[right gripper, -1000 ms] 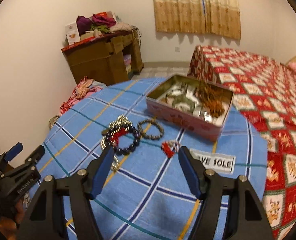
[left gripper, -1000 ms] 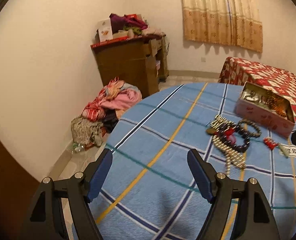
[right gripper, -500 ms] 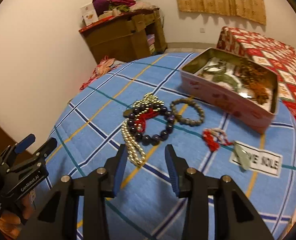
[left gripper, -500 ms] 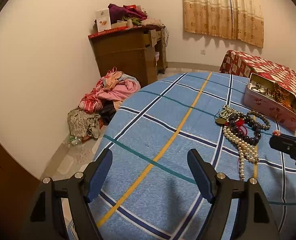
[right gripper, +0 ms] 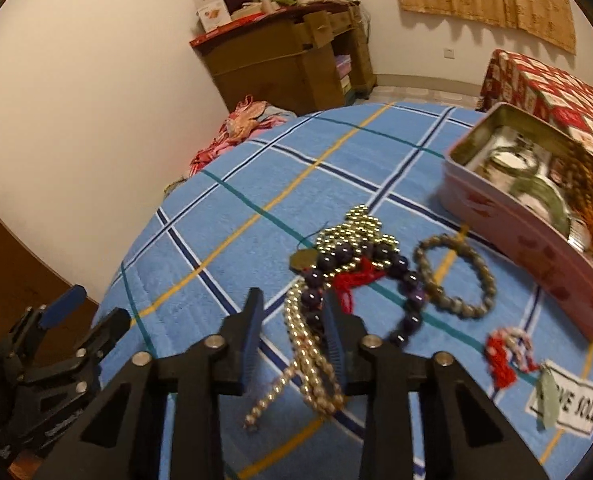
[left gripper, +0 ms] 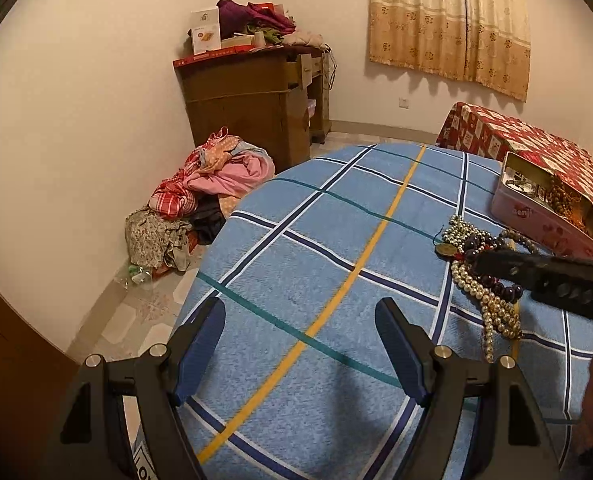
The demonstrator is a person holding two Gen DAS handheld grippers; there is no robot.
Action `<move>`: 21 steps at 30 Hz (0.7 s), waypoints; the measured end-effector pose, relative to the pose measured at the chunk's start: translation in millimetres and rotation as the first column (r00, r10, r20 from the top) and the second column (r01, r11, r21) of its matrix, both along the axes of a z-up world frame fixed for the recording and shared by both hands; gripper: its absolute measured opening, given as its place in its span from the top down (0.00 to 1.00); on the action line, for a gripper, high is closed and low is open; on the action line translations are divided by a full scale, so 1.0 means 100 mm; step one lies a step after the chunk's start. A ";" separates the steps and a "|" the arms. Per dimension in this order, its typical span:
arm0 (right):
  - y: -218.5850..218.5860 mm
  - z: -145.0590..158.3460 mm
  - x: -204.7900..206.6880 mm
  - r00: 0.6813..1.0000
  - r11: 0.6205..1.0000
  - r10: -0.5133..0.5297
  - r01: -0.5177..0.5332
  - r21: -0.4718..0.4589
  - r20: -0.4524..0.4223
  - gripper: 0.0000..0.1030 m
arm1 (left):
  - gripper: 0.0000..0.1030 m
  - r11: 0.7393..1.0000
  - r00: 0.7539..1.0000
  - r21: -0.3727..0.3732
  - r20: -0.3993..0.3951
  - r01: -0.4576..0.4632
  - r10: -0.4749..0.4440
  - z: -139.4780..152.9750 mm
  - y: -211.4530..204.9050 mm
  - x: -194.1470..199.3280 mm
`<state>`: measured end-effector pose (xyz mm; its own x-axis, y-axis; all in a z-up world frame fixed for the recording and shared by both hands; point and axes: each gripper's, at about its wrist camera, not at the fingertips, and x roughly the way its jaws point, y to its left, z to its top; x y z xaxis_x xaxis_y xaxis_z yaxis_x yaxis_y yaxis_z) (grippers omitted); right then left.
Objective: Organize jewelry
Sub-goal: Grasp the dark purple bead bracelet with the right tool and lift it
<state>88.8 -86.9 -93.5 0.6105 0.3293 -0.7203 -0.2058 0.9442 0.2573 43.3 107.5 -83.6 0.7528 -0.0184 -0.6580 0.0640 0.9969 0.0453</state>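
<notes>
A tangle of jewelry lies on the blue plaid cloth of the desk [left gripper: 336,240]: a long pearl necklace [right gripper: 308,344] in pale gold beads, a dark purple bead bracelet [right gripper: 404,276] with a red tassel, and a small brass disc, all touching one another. Just beside them rests a grey-green bead bracelet [right gripper: 456,276], and nearer the cloth's label a small red and white piece [right gripper: 504,352]. At the far right stands an open pink tin [right gripper: 536,256] holding a green bangle, silvery pieces and a heap of amber-brown beads. The right gripper [right gripper: 292,304] has come in from over bare cloth a second ago and now straddles the pearl strands; its jaws have just been closing, and whether the pads press yet I cannot tell. The left gripper [left gripper: 300,320] stands wide open over bare cloth, holding nothing.
</notes>
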 end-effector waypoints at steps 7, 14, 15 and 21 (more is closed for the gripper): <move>0.03 -0.14 0.12 0.999 0.998 0.013 -0.015 -0.057 -0.032 0.73 | 0.25 1.000 1.000 -0.009 -0.017 -0.014 0.014 -0.03 0.04 0.05; -0.21 0.00 -0.08 0.997 0.997 0.020 -0.014 0.077 -0.073 0.84 | 0.25 1.000 1.000 -0.015 -0.009 -0.016 0.016 0.01 0.05 0.04; -0.29 0.07 -0.16 0.997 0.991 0.022 -0.013 0.131 -0.068 0.84 | 0.25 1.000 1.000 -0.016 -0.008 -0.016 0.016 0.01 0.06 0.05; -0.67 0.38 -0.64 0.998 0.922 0.021 0.003 0.386 -0.059 0.84 | 0.25 0.999 1.000 -0.031 -0.002 -0.004 0.004 0.05 0.01 -0.01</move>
